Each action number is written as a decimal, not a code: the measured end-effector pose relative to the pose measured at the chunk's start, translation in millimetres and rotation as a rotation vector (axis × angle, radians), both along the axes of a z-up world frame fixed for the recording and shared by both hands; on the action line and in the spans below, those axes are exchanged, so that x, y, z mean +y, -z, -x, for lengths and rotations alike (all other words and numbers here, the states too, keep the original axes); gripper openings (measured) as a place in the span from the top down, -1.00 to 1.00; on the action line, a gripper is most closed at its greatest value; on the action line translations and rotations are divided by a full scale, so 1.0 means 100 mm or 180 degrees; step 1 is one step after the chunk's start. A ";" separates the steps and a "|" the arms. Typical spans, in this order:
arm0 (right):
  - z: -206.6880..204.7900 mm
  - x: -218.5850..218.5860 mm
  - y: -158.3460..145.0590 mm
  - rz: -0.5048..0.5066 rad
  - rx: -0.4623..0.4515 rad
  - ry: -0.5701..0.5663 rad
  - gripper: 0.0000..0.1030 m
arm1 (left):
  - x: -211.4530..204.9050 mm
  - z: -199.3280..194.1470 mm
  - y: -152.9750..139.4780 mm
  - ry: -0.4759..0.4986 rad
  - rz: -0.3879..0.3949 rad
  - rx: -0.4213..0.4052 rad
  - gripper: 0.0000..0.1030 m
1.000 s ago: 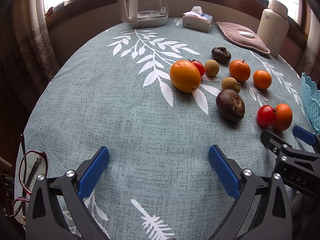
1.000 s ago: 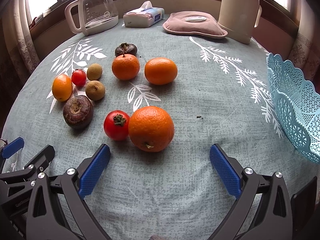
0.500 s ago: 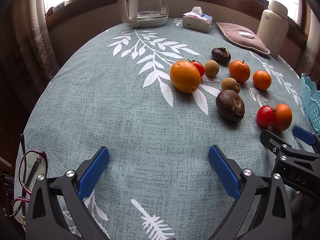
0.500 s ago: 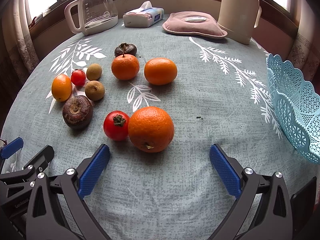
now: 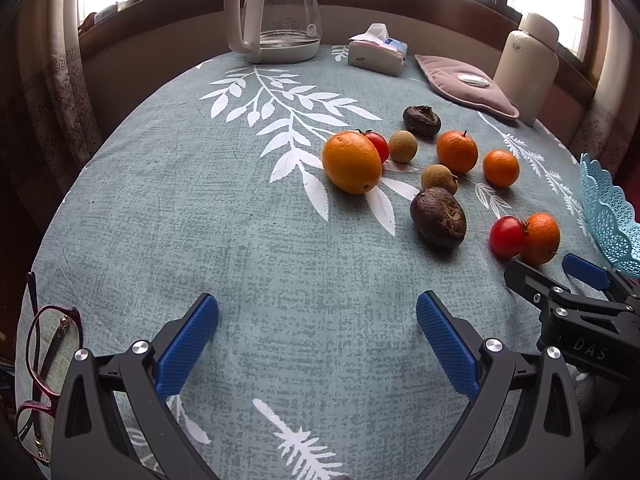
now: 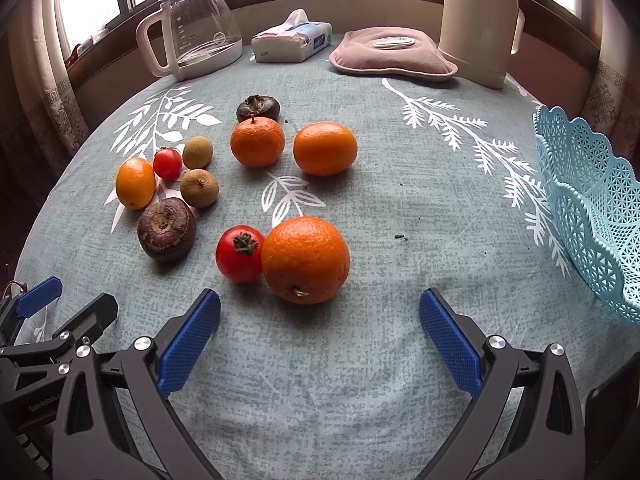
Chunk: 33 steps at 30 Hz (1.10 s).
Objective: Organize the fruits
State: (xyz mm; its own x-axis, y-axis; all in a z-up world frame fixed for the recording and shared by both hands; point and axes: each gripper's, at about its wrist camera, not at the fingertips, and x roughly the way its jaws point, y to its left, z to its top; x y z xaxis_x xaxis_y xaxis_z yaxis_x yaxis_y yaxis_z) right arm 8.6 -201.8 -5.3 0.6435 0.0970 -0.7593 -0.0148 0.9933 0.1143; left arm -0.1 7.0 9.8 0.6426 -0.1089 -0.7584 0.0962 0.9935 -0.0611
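Dimpled round orange (image 6: pixel 306 260) (lacy basket (image 6: pixel 592 216) apart).

Readable in white: "DAS" on the black body of the right gripper (image 5: pixel 588 276), seen in the left wrist view just right of the dark purple wrinkled fruit (image 5: pixel 438 218). In the right wrist view, partial pale lettering, something like "Gemrobot", on the black body of the left gripper (image 6: pixel 60 304), left of and nearer than that same fruit. Small dark mark high on the cream plastic thermos jug (image 6: pixel 478 20), too small to read. Printing on the tissue pack (image 6: pixel 294 42) and graduations on the glass kettle (image 6: pixel 196 24), illegible.
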 end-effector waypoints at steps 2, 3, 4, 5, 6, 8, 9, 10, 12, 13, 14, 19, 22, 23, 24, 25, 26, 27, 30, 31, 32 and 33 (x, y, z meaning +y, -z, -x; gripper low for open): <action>0.05 0.00 -0.05 0.0023 -0.0104 0.0059 -0.96 | 0.02 0.03 -0.05 0.0101 0.0180 -0.0069 -0.91; 0.08 0.00 -0.07 0.0038 -0.0165 0.0072 -0.96 | 0.03 0.04 -0.07 0.0113 0.0245 -0.0101 -0.91; 0.11 0.01 -0.10 0.0059 -0.0229 0.0082 -0.96 | 0.05 0.05 -0.09 0.0110 0.0292 -0.0133 -0.91; 0.14 0.02 -0.13 0.0090 -0.0283 0.0089 -0.96 | 0.06 0.05 -0.11 0.0102 0.0320 -0.0162 -0.91; 0.17 0.03 -0.16 0.0133 -0.0340 0.0090 -0.96 | 0.06 0.06 -0.13 0.0105 0.0335 -0.0198 -0.91; 0.22 0.07 -0.21 0.0226 -0.0447 0.0098 -0.96 | 0.04 0.09 -0.19 0.0127 0.0292 -0.0295 -0.91; 0.25 0.09 -0.23 0.0279 -0.0503 0.0101 -0.96 | 0.02 0.11 -0.22 0.0141 0.0239 -0.0360 -0.91; 0.27 0.11 -0.25 0.0315 -0.0549 0.0102 -0.96 | 0.00 0.13 -0.26 0.0159 0.0190 -0.0426 -0.91; 0.32 0.13 -0.30 0.0365 -0.0661 0.0105 -0.96 | -0.03 0.16 -0.32 0.0203 0.0111 -0.0539 -0.91; 0.33 0.13 -0.32 0.0372 -0.0706 0.0112 -0.96 | -0.05 0.17 -0.34 0.0221 0.0088 -0.0582 -0.91; 0.35 0.12 -0.34 0.0375 -0.0741 0.0118 -0.96 | -0.05 0.19 -0.36 0.0230 0.0073 -0.0614 -0.91; 0.40 0.06 -0.44 0.0360 -0.0885 0.0199 -0.96 | -0.04 0.15 -0.40 0.0165 0.0064 -0.0677 -0.91; 0.42 -0.01 -0.48 0.0316 -0.0910 0.0253 -0.96 | -0.03 0.10 -0.41 0.0124 0.0076 -0.0655 -0.91; 0.43 -0.03 -0.49 0.0307 -0.0908 0.0266 -0.96 | -0.03 0.10 -0.41 0.0118 0.0095 -0.0649 -0.91; 0.43 -0.06 -0.49 0.0308 -0.0905 0.0282 -0.96 | -0.04 0.09 -0.42 0.0112 0.0107 -0.0643 -0.91; 0.43 -0.08 -0.49 0.0310 -0.0901 0.0296 -0.96 | -0.05 0.08 -0.42 0.0111 0.0110 -0.0635 -0.91; 0.43 -0.10 -0.50 0.0308 -0.0896 0.0309 -0.96 | -0.07 0.07 -0.43 0.0114 0.0109 -0.0631 -0.91; 0.44 -0.13 -0.50 0.0299 -0.0892 0.0321 -0.96 | -0.09 0.07 -0.43 0.0124 0.0109 -0.0631 -0.91; 0.43 -0.27 -0.51 0.0231 -0.0869 0.0400 -0.96 | -0.18 0.05 -0.41 0.0197 0.0103 -0.0597 -0.91; 0.44 -0.31 -0.52 0.0205 -0.0864 0.0431 -0.96 | -0.22 0.04 -0.40 0.0228 0.0095 -0.0578 -0.91; 0.44 -0.36 -0.52 0.0177 -0.0858 0.0464 -0.96 | -0.25 0.03 -0.38 0.0257 0.0082 -0.0558 -0.91; 0.44 -0.40 -0.52 0.0150 -0.0853 0.0489 -0.96 | -0.29 0.02 -0.35 0.0282 0.0065 -0.0538 -0.91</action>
State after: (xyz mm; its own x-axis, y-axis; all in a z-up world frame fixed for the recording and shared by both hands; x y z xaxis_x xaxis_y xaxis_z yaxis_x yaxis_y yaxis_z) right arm -35.9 -242.1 46.8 0.8258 -0.0482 -0.5619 0.1126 0.9904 0.0805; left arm -2.3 -22.0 45.1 0.7479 -0.1848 -0.6376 0.1937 0.9794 -0.0567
